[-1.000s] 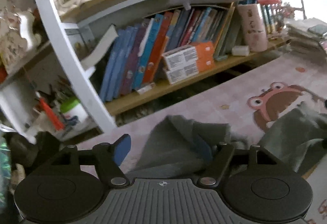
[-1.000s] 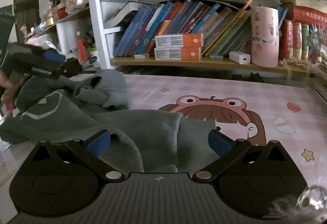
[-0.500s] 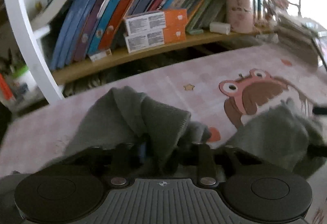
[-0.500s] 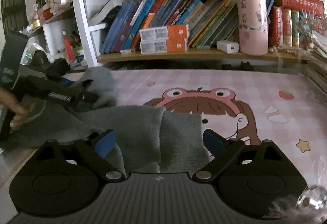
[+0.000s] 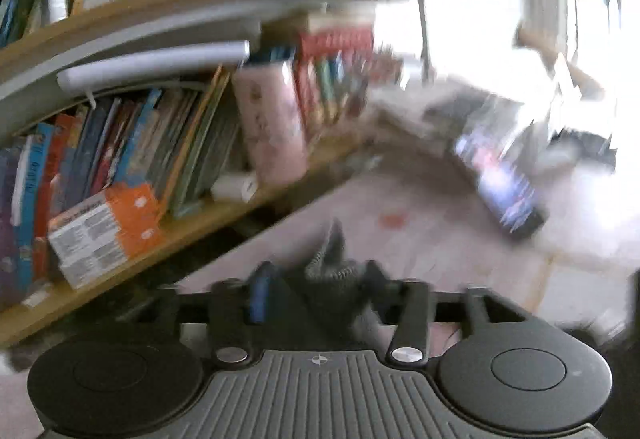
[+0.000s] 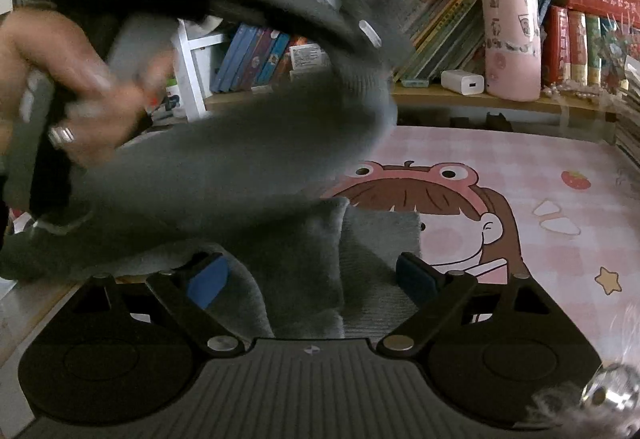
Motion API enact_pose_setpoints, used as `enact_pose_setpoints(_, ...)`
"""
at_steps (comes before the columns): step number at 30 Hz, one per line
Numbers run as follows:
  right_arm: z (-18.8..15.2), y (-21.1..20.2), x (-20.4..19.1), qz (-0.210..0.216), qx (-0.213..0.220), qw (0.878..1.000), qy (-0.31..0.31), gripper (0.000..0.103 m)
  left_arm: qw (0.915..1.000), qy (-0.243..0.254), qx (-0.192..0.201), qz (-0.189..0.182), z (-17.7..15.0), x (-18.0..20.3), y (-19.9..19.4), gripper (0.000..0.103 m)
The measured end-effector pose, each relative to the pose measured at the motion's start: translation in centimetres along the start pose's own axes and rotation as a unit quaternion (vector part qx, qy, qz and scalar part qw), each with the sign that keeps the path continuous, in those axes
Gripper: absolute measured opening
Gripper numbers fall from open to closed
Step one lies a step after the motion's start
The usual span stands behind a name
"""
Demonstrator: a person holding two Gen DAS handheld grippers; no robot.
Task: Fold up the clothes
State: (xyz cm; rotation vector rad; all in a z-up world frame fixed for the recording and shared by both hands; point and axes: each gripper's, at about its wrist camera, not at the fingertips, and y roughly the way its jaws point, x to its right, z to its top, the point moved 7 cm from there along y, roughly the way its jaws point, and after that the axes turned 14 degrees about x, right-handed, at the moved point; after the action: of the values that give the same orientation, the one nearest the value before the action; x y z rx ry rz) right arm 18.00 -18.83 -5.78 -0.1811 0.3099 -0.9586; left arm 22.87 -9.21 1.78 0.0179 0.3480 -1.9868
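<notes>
**Left gripper lifts grey garment, right gripper open over it**

Left wrist view, heavy motion blur. Left gripper point(image 5: 320, 279) at lower centre, fingers drawn close together and pinched on a bunch of grey ribbed fabric, part of the grey knit garment point(image 5: 330, 263). Blue pad visible on one finger point(image 5: 260, 293). Behind it a wooden bookshelf point(image 5: 200, 215) across the left of frame with upright books, an orange-and-white box point(image 5: 104, 235) at left, a pink cylindrical container point(image 5: 272, 127) mid-frame, a small white charger block point(image 5: 234, 187) just beside it. Right side of frame washed out and smeared; cannot tell what is there.

Right wrist view, sharper. Right gripper point(image 6: 312, 279) at bottom centre, fingers spread wide, gripping nothing; blue pads either side of a grey fold lying on the counter between them. Grey garment point(image 6: 248, 175) fills left and centre of frame, partly raised, partly resting on the pink cartoon-print mat point(image 6: 520, 207) covering the counter. Upper left: the person's hand point(image 6: 72, 87), ring on one finger, around the handle of the other gripper tool, blurred, garment hanging below it. Same shelf at back, pink container point(image 6: 510, 39) upper right, white charger point(image 6: 464, 81) beside it.
</notes>
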Motion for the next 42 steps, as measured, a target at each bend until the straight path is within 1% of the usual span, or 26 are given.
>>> enact_pose_setpoints(1, 0.0, 0.0, 0.0, 0.000, -0.001, 1.000, 0.000, 0.092, 0.9999, 0.008, -0.008, 0.005, -0.4, 0.1, -0.2, 0.065)
enact_pose_setpoints(3, -0.1, 0.0, -0.2, 0.003, -0.002, 1.000, -0.003, 0.092, 0.9993, 0.025, -0.023, 0.015, -1.1, 0.3, -0.7, 0.067)
enact_pose_setpoints(4, -0.1, -0.1, -0.3, 0.004, -0.003, 1.000, -0.005, 0.092, 0.9988, 0.034, -0.031, 0.019, -1.5, 0.5, -1.0, 0.071)
enact_pose_setpoints(5, -0.1, -0.1, -0.4, 0.006, -0.003, 1.000, -0.008, 0.092, 0.9981, 0.042, -0.038, 0.024, -1.9, 0.6, -1.2, 0.073)
enact_pose_setpoints(8, 0.0, -0.2, -0.9, 0.009, -0.001, 1.000, -0.019, 0.092, 0.9964, 0.036, -0.030, 0.071, -2.2, -2.7, -6.0, 0.082)
enact_pose_setpoints(10, 0.0, -0.3, -1.2, 0.010, 0.002, 1.000, -0.026, 0.092, 0.9940, 0.031, -0.024, 0.102, -2.4, -4.9, -9.3, 0.084)
enact_pose_setpoints(11, 0.0, -0.4, -1.3, 0.010, 0.004, 1.000, -0.029, 0.092, 0.9916, 0.023, -0.026, 0.124, -2.8, -6.1, -11.2, 0.084)
enact_pose_setpoints(14, 0.2, -0.4, -1.4, 0.014, 0.009, 0.999, -0.036, 0.094, 0.9810, -0.010, -0.031, 0.192, -4.5, -9.4, -16.1, 0.084)
enact_pose_setpoints(16, 0.3, -0.5, -1.6, 0.018, 0.013, 0.999, -0.039, 0.094, 0.9708, -0.028, -0.038, 0.235, -5.9, -11.2, -19.3, 0.084)
enact_pose_setpoints(18, 0.3, -0.7, -1.9, 0.023, 0.015, 0.999, -0.042, 0.095, 0.9607, -0.041, -0.047, 0.270, -7.5, -12.4, -22.0, 0.084)
enact_pose_setpoints(19, 0.3, -0.7, -2.0, 0.024, 0.017, 0.999, -0.043, 0.095, 0.9553, -0.048, -0.052, 0.287, -8.2, -12.9, -23.3, 0.084)
enact_pose_setpoints(22, 0.4, -0.8, -2.3, 0.024, 0.019, 0.998, -0.047, 0.095, 0.9447, -0.068, -0.053, 0.316, -9.4, -14.0, -26.1, 0.084)
enact_pose_setpoints(24, 0.4, -0.8, -2.7, 0.027, 0.021, 0.998, -0.056, 0.095, 0.9398, -0.087, -0.052, 0.326, -10.0, -14.9, -27.2, 0.084)
enact_pose_setpoints(25, 0.4, -0.8, -3.0, 0.032, 0.023, 0.997, -0.064, 0.092, 0.9383, -0.102, -0.049, 0.327, -10.3, -15.2, -27.5, 0.084)
enact_pose_setpoints(26, 0.4, -0.9, -3.3, 0.036, 0.024, 0.997, -0.071, 0.085, 0.9367, -0.118, -0.047, 0.326, -10.6, -15.5, -27.7, 0.084)
enact_pose_setpoints(27, 0.3, -0.9, -3.8, 0.044, 0.024, 0.995, -0.081, 0.081, 0.9349, -0.133, -0.044, 0.326, -11.0, -15.8, -28.0, 0.084)
enact_pose_setpoints(29, 0.0, -0.9, -5.1, 0.066, 0.019, 0.992, -0.101, 0.065, 0.9316, -0.156, -0.042, 0.325, -11.6, -16.2, -28.1, 0.084)
enact_pose_setpoints(31, -0.3, -0.8, -6.3, 0.087, 0.011, 0.989, -0.121, 0.061, 0.9294, -0.170, -0.044, 0.325, -12.2, -16.4, -27.7, 0.083)
enact_pose_setpoints(33, -0.5, -0.5, -7.7, 0.107, 0.006, 0.984, -0.139, 0.061, 0.9269, -0.184, -0.046, 0.324, -12.9, -16.7, -27.3, 0.082)
enact_pose_setpoints(35, -0.6, -0.3, -9.0, 0.122, 0.003, 0.980, -0.155, 0.064, 0.9299, -0.191, -0.059, 0.309, -13.4, -16.9, -26.2, 0.081)
enact_pose_setpoints(36, -0.6, -0.1, -9.5, 0.125, 0.003, 0.979, -0.164, 0.065, 0.9313, -0.194, -0.066, 0.301, -13.7, -17.0, -25.7, 0.071)
enact_pose_setpoints(37, -0.6, 0.1, -9.9, 0.126, 0.004, 0.977, -0.171, 0.067, 0.9331, -0.203, -0.070, 0.289, -13.7, -17.3, -24.8, 0.057)
enact_pose_setpoints(38, -0.5, 0.4, -10.2, 0.127, 0.005, 0.976, -0.179, 0.067, 0.9347, -0.211, -0.074, 0.276, -13.7, -17.6, -23.9, 0.046)
enact_pose_setpoints(39, -0.4, 0.6, -10.4, 0.126, 0.006, 0.975, -0.184, 0.067, 0.9344, -0.215, -0.065, 0.276, -13.1, -18.3, -23.2, 0.027)
enact_pose_setpoints(40, -0.2, 0.8, -10.4, 0.123, 0.007, 0.975, -0.186, 0.067, 0.9340, -0.218, -0.056, 0.278, -12.4, -19.0, -22.6, 0.013)
enact_pose_setpoints(42, 0.3, 1.1, -10.1, 0.119, 0.011, 0.975, -0.186, 0.066, 0.9328, -0.224, -0.038, 0.280, -11.1, -20.5, -21.3, 0.008)
